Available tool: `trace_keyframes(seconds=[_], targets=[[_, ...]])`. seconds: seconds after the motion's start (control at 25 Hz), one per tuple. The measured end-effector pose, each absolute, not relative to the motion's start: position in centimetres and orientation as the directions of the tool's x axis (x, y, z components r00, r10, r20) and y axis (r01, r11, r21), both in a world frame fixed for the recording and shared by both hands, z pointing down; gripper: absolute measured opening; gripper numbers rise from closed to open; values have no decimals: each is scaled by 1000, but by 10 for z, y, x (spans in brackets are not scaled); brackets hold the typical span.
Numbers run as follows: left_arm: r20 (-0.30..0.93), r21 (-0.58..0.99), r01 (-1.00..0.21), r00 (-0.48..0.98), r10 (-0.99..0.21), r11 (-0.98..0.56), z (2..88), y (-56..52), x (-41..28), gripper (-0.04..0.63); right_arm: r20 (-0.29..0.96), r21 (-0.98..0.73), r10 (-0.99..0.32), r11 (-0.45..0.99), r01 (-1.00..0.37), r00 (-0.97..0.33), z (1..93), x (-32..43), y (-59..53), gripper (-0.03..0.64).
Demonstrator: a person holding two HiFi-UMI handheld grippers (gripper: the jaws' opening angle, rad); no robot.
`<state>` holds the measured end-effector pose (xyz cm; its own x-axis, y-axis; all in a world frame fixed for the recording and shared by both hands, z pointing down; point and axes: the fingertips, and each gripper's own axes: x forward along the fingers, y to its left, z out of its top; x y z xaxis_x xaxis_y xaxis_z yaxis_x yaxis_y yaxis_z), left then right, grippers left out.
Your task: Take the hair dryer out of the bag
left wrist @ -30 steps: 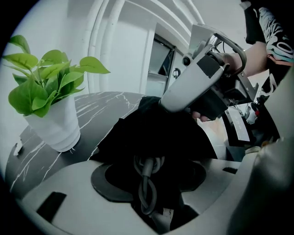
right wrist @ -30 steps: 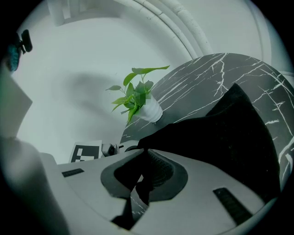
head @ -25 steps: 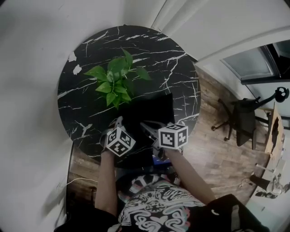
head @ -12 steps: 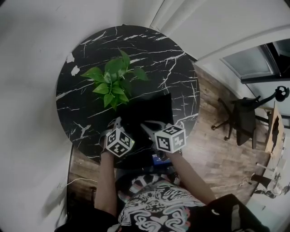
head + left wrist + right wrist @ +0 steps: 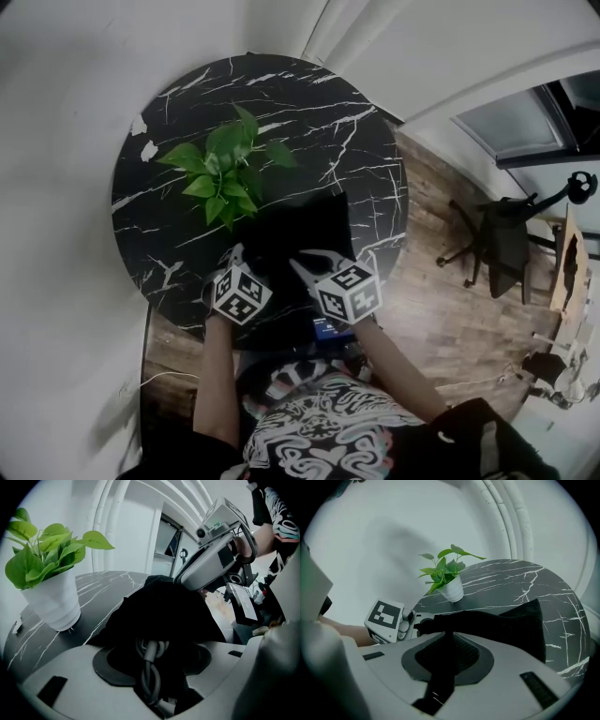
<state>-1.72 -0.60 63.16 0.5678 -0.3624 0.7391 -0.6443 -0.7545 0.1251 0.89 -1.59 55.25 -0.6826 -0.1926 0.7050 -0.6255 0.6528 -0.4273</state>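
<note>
A twisted grey cord [image 5: 149,667] was seen at the mouth of the black bag [image 5: 302,232]; the body of the hair dryer itself could not be made out inside the dark cloth. The bag was laid on the round black marble table [image 5: 178,234], towards the edge nearest the person, with a potted plant [image 5: 223,171] in a white pot just beside it.

The jaws of the left gripper [image 5: 152,656] were spread wide and had just been opening; the cord and the rim of the bag were seen between them, but the pads were not pressed on either. The right gripper [image 5: 447,656] was closed on a fold of the bag's cloth, which was pinched between its jaws at the bag's near edge. Both grippers were held close together and pointed slantwise down at the bag.

Beyond the table, a wooden floor [image 5: 441,319] and an office chair [image 5: 502,246] were seen.
</note>
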Motion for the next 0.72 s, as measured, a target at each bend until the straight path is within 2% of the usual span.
trace_keyframes(seconds=[0.28,0.72], targets=[[746,124,-657,555,-367,-744,633,-7,-17,238,696,-336,-272,695,-636,-664,539,24,-27,31],[751,159,-687,551,-366,-709,634,-6,-15,239,710,-251,-370,663,-706,-599,539,70,-47,31]])
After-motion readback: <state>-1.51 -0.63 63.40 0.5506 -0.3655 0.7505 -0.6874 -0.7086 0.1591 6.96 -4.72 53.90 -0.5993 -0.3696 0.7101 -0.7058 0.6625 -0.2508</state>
